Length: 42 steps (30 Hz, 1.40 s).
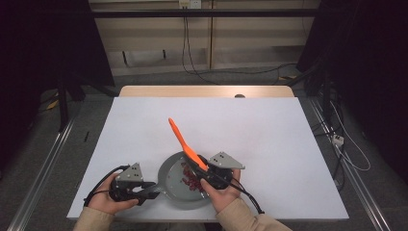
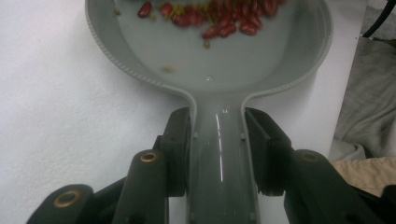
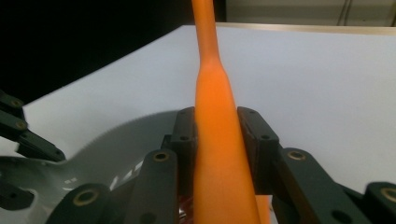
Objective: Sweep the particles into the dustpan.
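Orange spatula handle slanting up-left, away.

White-topped table with wooden far edge, grey floor, beige wall panels, dangling black cables, dark surroundings.

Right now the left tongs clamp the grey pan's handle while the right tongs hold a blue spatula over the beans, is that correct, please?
Not quite: the spatula in the right tongs is orange, as the right gripper view shows. The left tongs do clamp the pan handle.
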Tool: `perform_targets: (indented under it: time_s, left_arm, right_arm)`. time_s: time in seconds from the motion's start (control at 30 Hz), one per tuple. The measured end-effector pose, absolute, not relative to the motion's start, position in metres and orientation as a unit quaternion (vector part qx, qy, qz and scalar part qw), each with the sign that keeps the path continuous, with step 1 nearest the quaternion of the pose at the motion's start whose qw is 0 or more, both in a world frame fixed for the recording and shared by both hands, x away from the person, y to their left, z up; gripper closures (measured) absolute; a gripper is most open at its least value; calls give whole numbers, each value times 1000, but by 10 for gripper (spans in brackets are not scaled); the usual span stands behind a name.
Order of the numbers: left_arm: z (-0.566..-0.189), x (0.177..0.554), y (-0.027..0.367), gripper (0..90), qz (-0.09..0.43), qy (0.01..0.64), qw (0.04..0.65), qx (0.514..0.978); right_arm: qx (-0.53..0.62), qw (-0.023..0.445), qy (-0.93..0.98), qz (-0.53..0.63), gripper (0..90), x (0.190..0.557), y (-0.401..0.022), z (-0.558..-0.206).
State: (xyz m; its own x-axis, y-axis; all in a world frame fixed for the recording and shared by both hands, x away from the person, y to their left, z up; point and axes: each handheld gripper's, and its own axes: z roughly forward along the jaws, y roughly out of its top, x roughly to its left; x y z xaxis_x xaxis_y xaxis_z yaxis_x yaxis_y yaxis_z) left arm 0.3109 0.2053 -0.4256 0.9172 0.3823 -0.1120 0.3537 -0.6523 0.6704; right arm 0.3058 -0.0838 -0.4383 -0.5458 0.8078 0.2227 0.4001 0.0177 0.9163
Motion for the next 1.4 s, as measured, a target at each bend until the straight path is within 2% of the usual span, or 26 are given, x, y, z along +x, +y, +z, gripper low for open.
perform_targets:
  time_s: [0.2, 0.37, 0.6, 0.83, 1.13, 1.17, 1.4]
  left_arm:
    - [-426, 311, 206, 627, 19, 200, 368, 908]
    - [-425, 311, 206, 627, 16, 198, 366, 909]
    - [-424, 310, 206, 628, 17, 196, 367, 909]
    - [-424, 308, 208, 627, 14, 194, 369, 909]
    - [-421, 302, 208, 627, 5, 187, 374, 908]
    - [-421, 301, 208, 628, 16, 192, 371, 908]
    - [-421, 301, 205, 627, 6, 184, 369, 911]
  right_arm:
    - [435, 177, 675, 569, 705, 315, -97, -427]
    - [419, 200, 682, 565, 705, 315, -118, -420]
    - [431, 211, 686, 547, 705, 312, -153, -430]
    - [439, 244, 692, 519, 705, 312, -180, -435]
    - [426, 286, 708, 485, 703, 294, -179, -448]
    - [422, 285, 711, 484, 702, 292, -178, -448]
    - [442, 267, 714, 473, 689, 278, -163, -449]
